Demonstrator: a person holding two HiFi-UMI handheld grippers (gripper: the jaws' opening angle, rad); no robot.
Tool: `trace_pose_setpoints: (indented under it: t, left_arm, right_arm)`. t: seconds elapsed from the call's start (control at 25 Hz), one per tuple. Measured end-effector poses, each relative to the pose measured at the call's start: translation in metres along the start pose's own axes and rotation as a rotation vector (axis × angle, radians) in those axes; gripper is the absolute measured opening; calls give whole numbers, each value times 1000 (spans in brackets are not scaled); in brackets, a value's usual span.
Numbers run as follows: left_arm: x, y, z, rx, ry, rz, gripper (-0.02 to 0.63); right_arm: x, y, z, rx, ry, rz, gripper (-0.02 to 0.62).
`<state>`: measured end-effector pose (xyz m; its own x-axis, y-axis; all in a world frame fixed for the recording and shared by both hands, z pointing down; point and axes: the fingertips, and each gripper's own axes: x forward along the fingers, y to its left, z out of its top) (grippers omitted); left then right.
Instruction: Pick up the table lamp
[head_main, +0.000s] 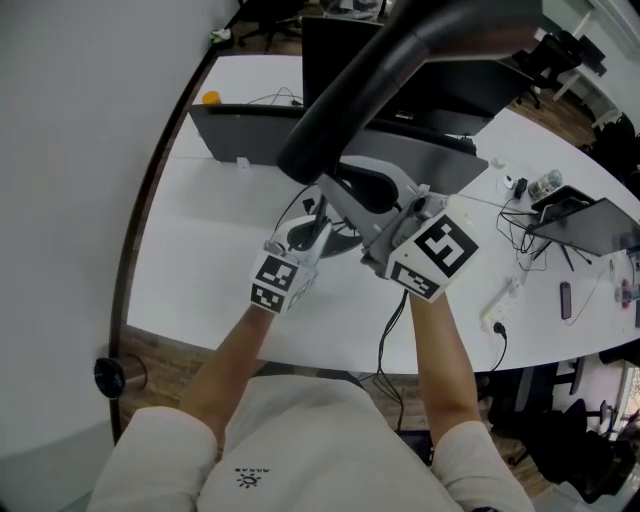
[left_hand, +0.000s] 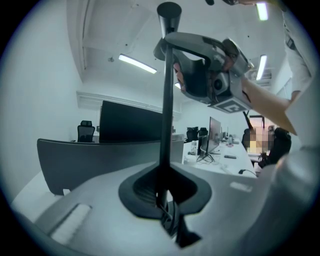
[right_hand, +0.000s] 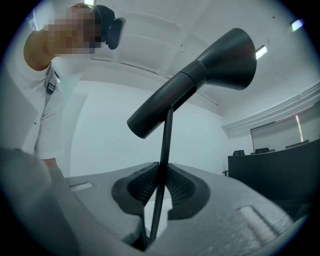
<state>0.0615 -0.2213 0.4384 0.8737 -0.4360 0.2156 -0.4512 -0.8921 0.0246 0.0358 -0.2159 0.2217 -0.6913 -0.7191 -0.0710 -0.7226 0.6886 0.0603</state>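
Observation:
The table lamp has a big dark cone head (head_main: 400, 80) that looms close under the head camera, on a thin black stem. My left gripper (head_main: 318, 232) and right gripper (head_main: 375, 240) sit side by side over the white table (head_main: 200, 260), both shut on that stem. In the left gripper view the stem (left_hand: 166, 115) rises from between my left gripper's (left_hand: 162, 192) pads, and the right gripper (left_hand: 210, 75) clamps it higher up. The right gripper view shows the stem (right_hand: 162, 170) pinched in the right gripper (right_hand: 157, 200), with the lamp head (right_hand: 200, 80) slanting above. The lamp's base is hidden.
A black monitor (head_main: 250, 135) stands at the back of the table. At the right are a laptop (head_main: 590, 225), a white power strip (head_main: 503, 300) and loose cables. A black cable (head_main: 390, 340) hangs over the table's near edge. An orange object (head_main: 210, 98) lies far left.

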Motion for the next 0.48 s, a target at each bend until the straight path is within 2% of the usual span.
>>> trace_pose_setpoints:
  t: [0.48]
  left_arm:
    - [-14, -14, 26, 9, -32, 2, 14]
  right_arm:
    - [-8, 10, 29, -13, -12, 10, 44]
